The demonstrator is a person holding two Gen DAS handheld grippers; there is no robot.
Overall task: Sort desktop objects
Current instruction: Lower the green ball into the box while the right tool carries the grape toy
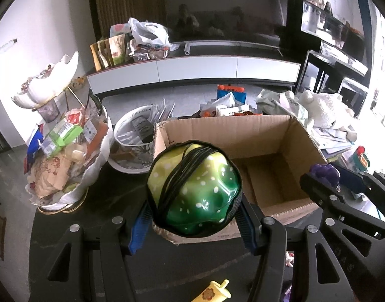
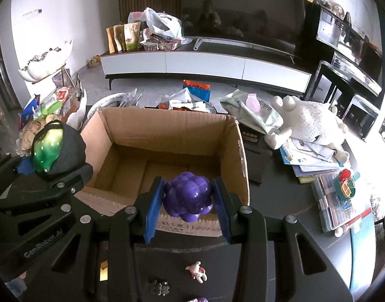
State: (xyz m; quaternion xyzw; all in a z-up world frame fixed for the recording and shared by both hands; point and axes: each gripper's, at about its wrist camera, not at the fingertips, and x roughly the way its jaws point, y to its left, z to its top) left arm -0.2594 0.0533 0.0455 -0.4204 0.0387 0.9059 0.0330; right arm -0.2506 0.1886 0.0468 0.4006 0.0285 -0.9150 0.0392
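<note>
Left gripper [image 1: 195, 216] clamping green pouch [image 1: 195, 188] mid-frame, right gripper [image 2: 188, 202] clamping purple toy [image 2: 188, 195] at centre, open box [image 2: 167, 136] behind both

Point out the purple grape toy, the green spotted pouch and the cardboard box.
purple grape toy [image 2: 188, 196], right wrist view, its bumpy front.
green spotted pouch [image 1: 200, 188], left wrist view, its glossy green face.
cardboard box [image 2: 167, 132], right wrist view, inner far wall.

The left hand-held gripper [image 1: 195, 216] tilts steeply downward, its blue-padded fingers [image 1: 138, 229] set fairly wide and pressing on something round. Beside it, the right hand-held gripper [image 2: 188, 201] slopes down alike, its fingers [image 2: 153, 206] closer together and likewise clamped.
</note>
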